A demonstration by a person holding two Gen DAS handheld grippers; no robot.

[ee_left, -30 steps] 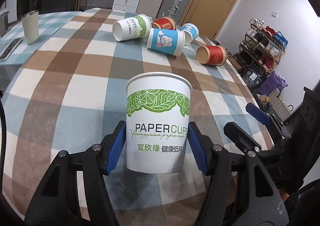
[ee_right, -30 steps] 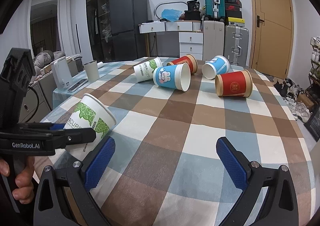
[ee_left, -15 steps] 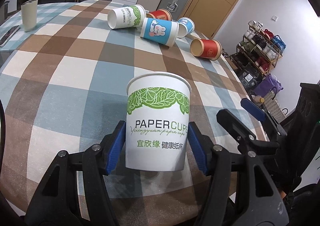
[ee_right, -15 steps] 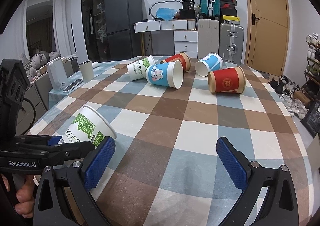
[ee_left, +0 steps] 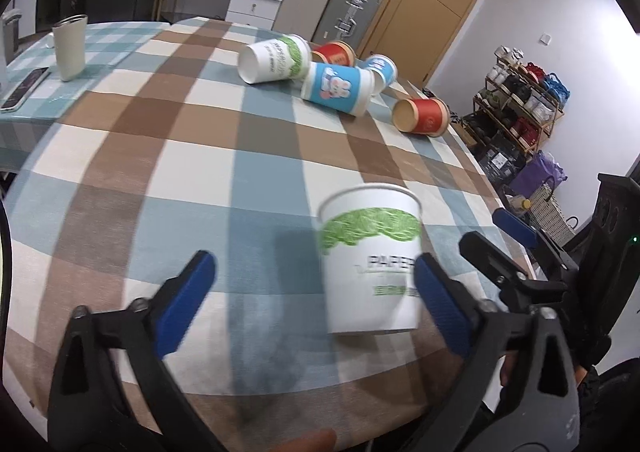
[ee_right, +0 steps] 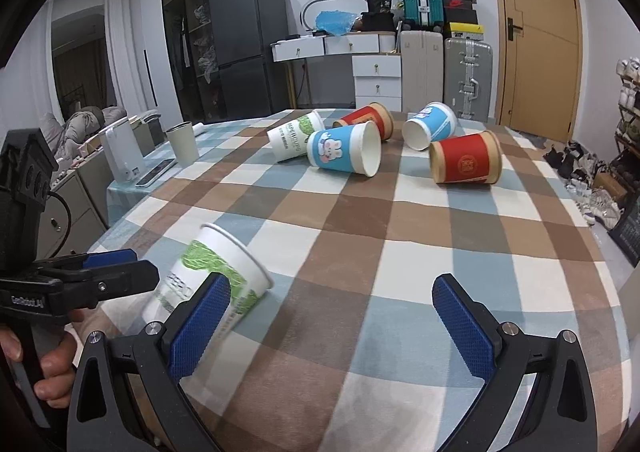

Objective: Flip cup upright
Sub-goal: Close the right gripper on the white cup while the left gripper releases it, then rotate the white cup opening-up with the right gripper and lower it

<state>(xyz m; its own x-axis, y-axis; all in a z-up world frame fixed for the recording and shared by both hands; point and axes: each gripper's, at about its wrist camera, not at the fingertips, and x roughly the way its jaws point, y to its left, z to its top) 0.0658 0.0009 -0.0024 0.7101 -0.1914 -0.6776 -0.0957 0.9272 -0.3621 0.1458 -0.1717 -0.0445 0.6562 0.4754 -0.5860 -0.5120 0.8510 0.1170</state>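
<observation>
Cup [ee_left: 370,260] stands upright, mouth up, on the table [ee_left: 192,156] near its front edge. Left gripper [ee_left: 316,292] is spread wide, right pad just beside the cup, apparently releasing it. Right gripper [ee_right: 330,326] is spread, empty, idle. Five cups lie tipped beyond.

So the left gripper [ee_left: 312,292] has let go: its blue pads were clamped on the white paper cup [ee_left: 370,258] a second ago and now they're spread wide, with the cup just beside the right-hand pad instead of centred between them. The cup now stands upright, mouth up, near the tabletop's [ee_left: 168,156] front edge, though motion blur makes it hard to say whether it has fully settled.
</observation>
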